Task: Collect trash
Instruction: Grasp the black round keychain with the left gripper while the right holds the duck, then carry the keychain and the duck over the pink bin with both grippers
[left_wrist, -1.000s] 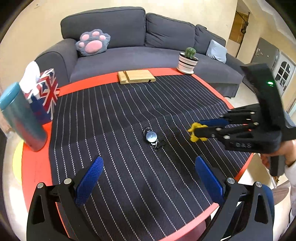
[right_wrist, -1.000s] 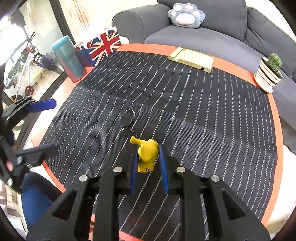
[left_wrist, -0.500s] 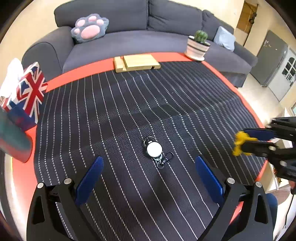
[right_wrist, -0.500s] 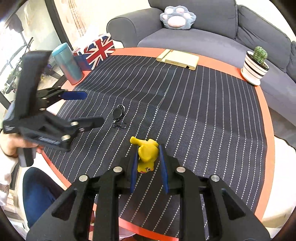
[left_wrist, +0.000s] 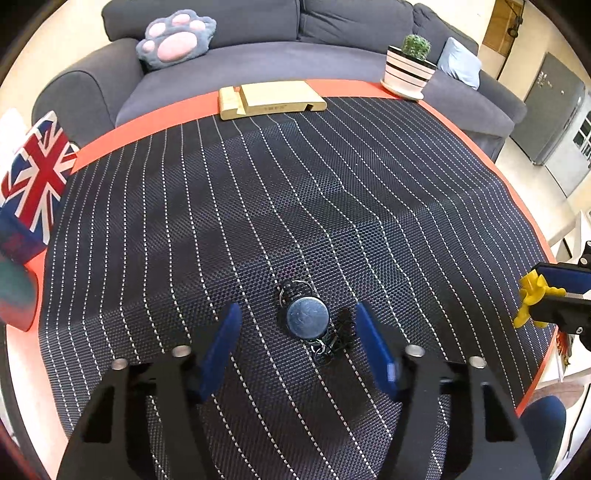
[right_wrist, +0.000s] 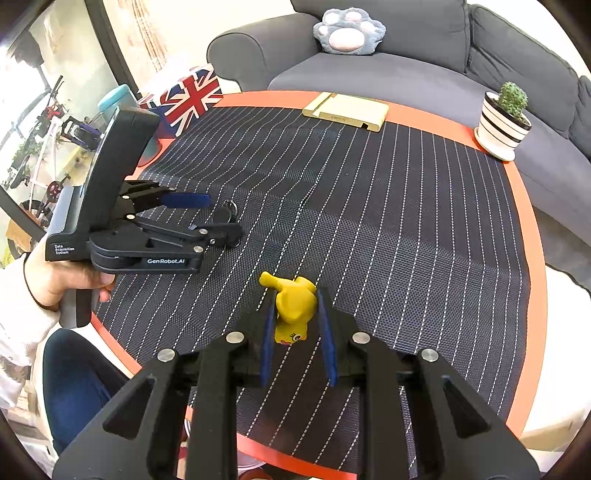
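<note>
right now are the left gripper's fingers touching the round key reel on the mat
Apart. The left wrist view shows striped mat on both sides of the key reel, between it and each blue finger of the left gripper, whose fingers have just been closing around it.

The left wrist camera is looking steeply down, close over the striped mat. The right wrist camera is facing likewise from further right, both sharing the far sofa

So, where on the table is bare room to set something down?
The striped mat is bare between the wooden stand, the cactus pot and the right gripper. It is crowded at the near left, where the left gripper straddles the keychain reel.
</note>
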